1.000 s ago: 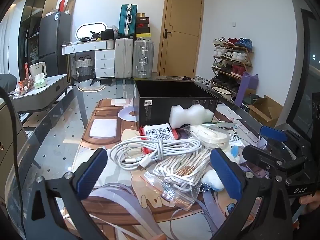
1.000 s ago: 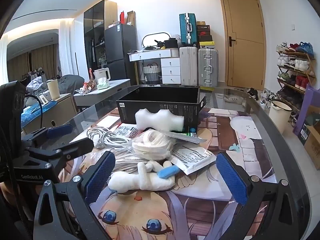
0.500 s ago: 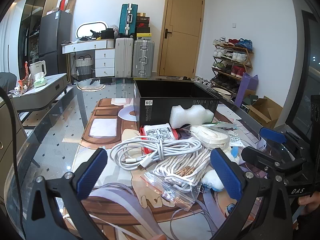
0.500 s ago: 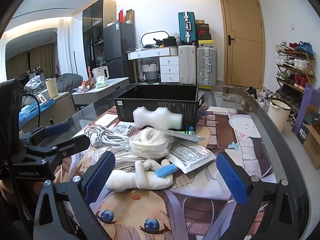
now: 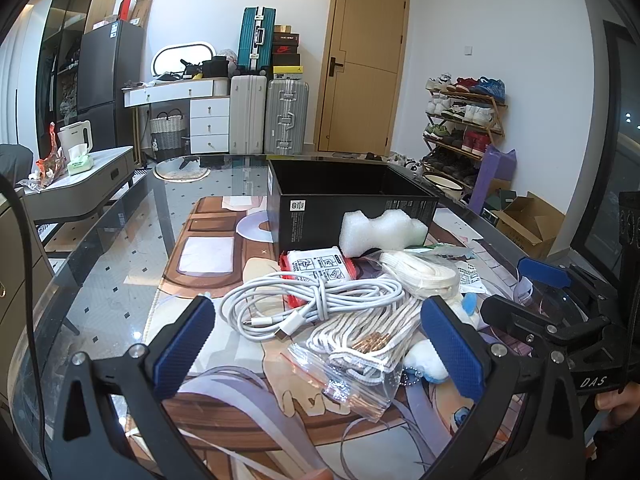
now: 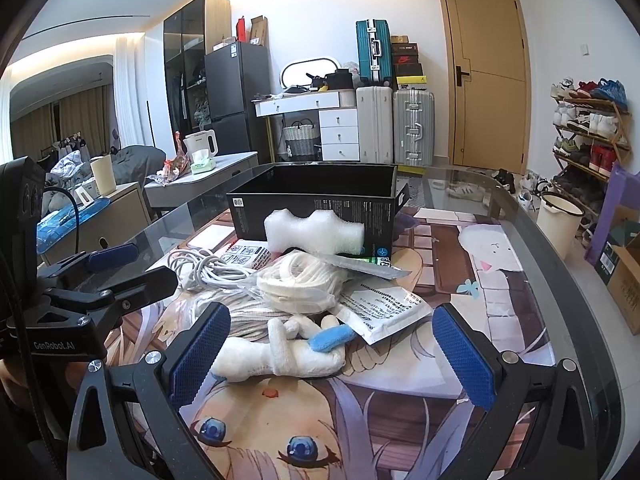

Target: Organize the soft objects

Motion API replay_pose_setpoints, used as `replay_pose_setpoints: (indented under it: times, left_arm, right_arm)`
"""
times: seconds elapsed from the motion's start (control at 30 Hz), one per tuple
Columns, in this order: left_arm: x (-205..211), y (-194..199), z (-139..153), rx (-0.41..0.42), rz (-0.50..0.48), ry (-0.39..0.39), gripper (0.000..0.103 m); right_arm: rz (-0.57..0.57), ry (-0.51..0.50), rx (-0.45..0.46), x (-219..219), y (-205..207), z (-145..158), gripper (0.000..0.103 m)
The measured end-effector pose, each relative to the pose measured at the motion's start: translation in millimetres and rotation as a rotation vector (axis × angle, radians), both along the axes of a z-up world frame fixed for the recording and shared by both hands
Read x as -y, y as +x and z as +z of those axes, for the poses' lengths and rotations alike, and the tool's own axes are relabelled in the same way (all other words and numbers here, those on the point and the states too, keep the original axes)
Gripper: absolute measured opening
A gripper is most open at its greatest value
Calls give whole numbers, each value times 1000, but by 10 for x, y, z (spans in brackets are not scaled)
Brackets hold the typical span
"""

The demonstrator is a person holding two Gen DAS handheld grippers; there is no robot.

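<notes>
I found my left hand-held gripper [image 5: 320,344] spread wide and gripping nothing, poised above the near edge of the pile on the glass-topped desk [image 5: 120,280]. My right hand-held gripper [image 6: 332,356] was likewise wide apart and unloaded. Nearest it lay the white plush toy [image 6: 276,354], flat on the illustrated mat [image 6: 320,420], between the two fingers as viewed but untouched. Behind it rested a clear bag of white cords [image 5: 360,344] and a coiled white cable [image 5: 312,302]. Further on sat a bagged roll of white strap [image 6: 298,284], then a red-edged packet [image 5: 318,266]. A white foam block [image 6: 314,230] leaned against the open black box [image 6: 316,200] at the rear.
</notes>
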State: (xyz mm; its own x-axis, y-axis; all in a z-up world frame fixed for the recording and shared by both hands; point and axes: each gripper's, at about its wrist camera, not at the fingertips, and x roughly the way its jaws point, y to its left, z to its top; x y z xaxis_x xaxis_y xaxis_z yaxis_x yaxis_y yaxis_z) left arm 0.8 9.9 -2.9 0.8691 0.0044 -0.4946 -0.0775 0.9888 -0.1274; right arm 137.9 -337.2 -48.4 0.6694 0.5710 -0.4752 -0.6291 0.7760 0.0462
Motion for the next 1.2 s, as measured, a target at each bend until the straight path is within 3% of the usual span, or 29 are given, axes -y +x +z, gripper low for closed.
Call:
replay_pose_setpoints:
  times: [1.2]
  left_arm:
    - [-3,8,-9,-1,0,0,103]
  right_arm:
    - [-1,-5,-5,4,15,-19,103]
